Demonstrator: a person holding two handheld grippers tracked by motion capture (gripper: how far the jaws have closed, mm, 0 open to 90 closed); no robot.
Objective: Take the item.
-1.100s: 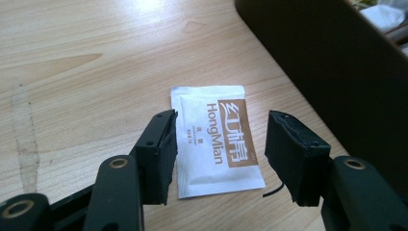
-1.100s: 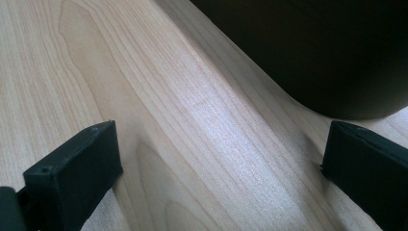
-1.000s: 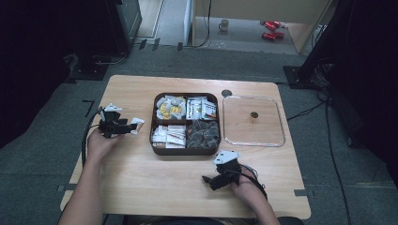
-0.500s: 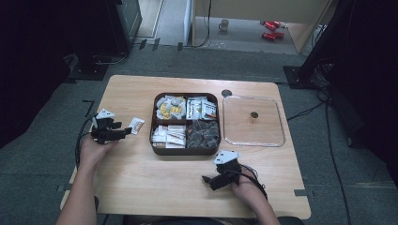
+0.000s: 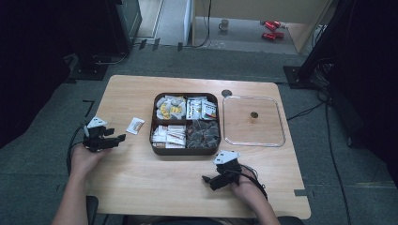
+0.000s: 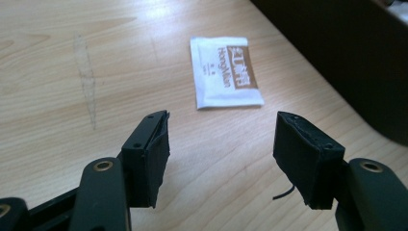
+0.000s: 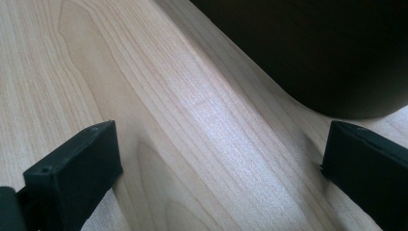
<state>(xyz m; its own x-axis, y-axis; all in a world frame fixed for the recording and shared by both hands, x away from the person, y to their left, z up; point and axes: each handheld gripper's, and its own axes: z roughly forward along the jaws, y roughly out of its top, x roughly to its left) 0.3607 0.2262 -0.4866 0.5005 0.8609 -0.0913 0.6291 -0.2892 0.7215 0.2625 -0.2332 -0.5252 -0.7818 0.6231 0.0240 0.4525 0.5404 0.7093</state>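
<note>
The left gripper (image 5: 119,138), left of centre in the high view, has just been spreading its jaws, nothing between them. The white packet (image 5: 135,125) lies flat on the table (image 5: 141,187) just beyond, beside the brown tray (image 5: 185,151). The right gripper (image 5: 206,179), lower centre, is spread and empty.

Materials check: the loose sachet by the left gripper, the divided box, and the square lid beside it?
Sachet: looks like matte white paper or paper-faced film with brown print; lies flat, crimped edges.
Divided box: dark brown, smooth rounded walls; probably moulded plastic, though lacquered wood can't be ruled out.
Square lid: clear, glossy plastic or glass by the look; table grain shows through it.
</note>
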